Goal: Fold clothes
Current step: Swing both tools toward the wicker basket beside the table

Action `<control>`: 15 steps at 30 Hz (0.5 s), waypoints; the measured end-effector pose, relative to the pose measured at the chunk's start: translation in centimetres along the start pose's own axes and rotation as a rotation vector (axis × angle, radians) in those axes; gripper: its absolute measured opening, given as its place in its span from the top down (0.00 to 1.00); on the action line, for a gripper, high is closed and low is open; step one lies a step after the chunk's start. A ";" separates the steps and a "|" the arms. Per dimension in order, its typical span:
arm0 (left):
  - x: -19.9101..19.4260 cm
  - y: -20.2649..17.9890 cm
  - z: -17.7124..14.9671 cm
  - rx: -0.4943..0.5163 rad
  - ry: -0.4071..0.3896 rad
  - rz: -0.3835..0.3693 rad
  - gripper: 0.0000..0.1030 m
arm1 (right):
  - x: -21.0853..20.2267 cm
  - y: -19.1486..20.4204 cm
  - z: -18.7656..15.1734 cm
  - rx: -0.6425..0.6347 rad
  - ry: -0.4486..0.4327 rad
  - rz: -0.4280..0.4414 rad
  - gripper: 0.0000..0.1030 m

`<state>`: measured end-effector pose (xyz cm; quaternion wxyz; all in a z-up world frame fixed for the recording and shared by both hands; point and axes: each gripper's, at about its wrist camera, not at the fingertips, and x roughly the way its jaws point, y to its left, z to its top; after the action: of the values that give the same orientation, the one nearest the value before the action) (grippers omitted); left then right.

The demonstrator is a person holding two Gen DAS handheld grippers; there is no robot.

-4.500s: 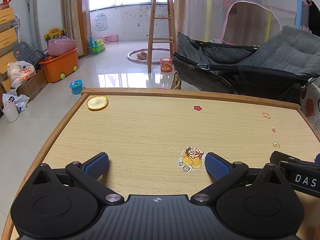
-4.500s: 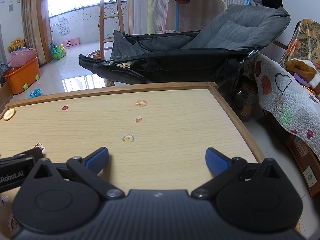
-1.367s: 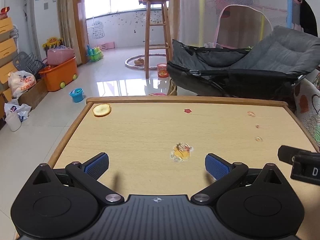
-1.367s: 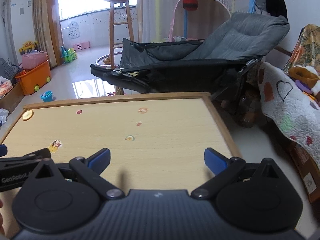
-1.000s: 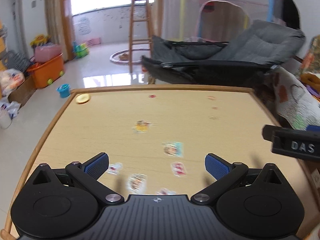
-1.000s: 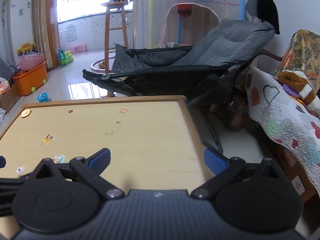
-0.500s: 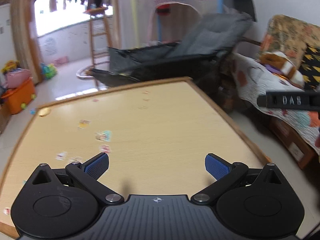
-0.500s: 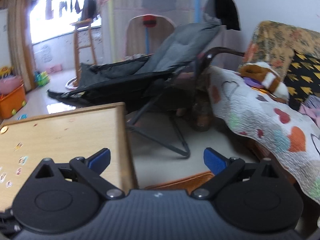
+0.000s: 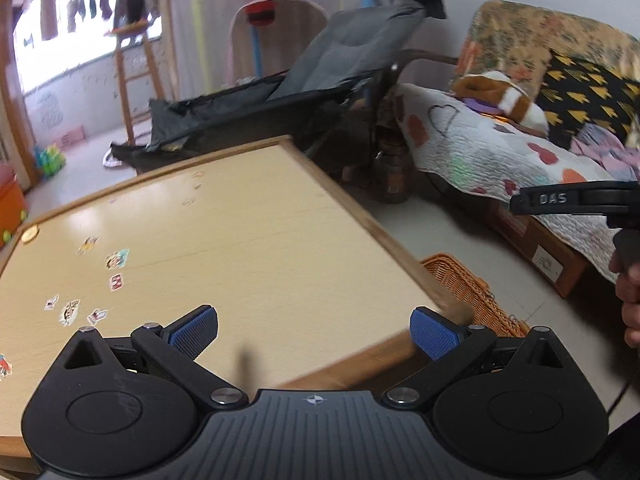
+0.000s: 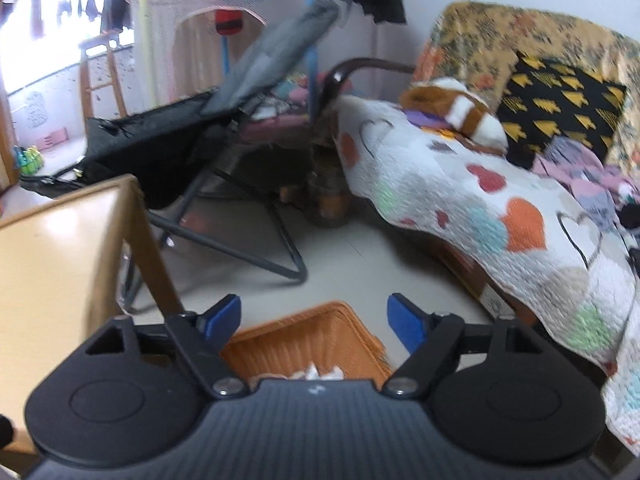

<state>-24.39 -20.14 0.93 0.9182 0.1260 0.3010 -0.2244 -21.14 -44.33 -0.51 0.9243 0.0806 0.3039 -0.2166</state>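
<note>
A: What is the left gripper [image 9: 314, 326] doing?

B: Its blue-padded fingers [image 9: 193, 327] stand wide apart with nothing between them, above the near right corner of the pale wooden table with a brown rim [image 9: 256, 236]. Small stickers [image 9: 116, 259] dot the table's left part.

A: And the right gripper [image 10: 314, 318]?

B: Its fingers are closing, nothing between them, over the orange wicker basket [image 10: 304, 340] on the floor just beside the table. White crumpled cloth [image 10: 316, 372] peeks from the basket, mostly hidden behind the gripper body.

A: Around them?

B: A grey folding recliner [image 10: 224, 120] beyond the table, and a heart-patterned white quilt [image 10: 480, 216] draped at right.
</note>
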 end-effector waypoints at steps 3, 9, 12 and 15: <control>-0.8 -2.0 -0.8 0.029 -0.010 -0.031 0.00 | 1.1 -1.8 -1.2 0.026 0.038 -0.010 0.31; -2.2 -5.7 -2.4 0.111 -0.024 -0.086 0.00 | 3.1 -4.2 -3.7 0.030 0.102 -0.008 0.39; -2.1 -6.7 -2.7 0.111 -0.001 -0.116 0.00 | 4.3 -4.8 -4.9 0.020 0.142 0.009 0.42; -1.9 -7.4 -3.1 0.104 0.019 -0.140 0.00 | 5.5 -5.0 -6.4 -0.012 0.185 0.031 0.45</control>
<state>-30.94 -24.78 -1.03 0.8896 0.1543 0.3056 -0.3025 -22.76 -48.94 -9.00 0.8959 0.0992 0.3879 -0.1922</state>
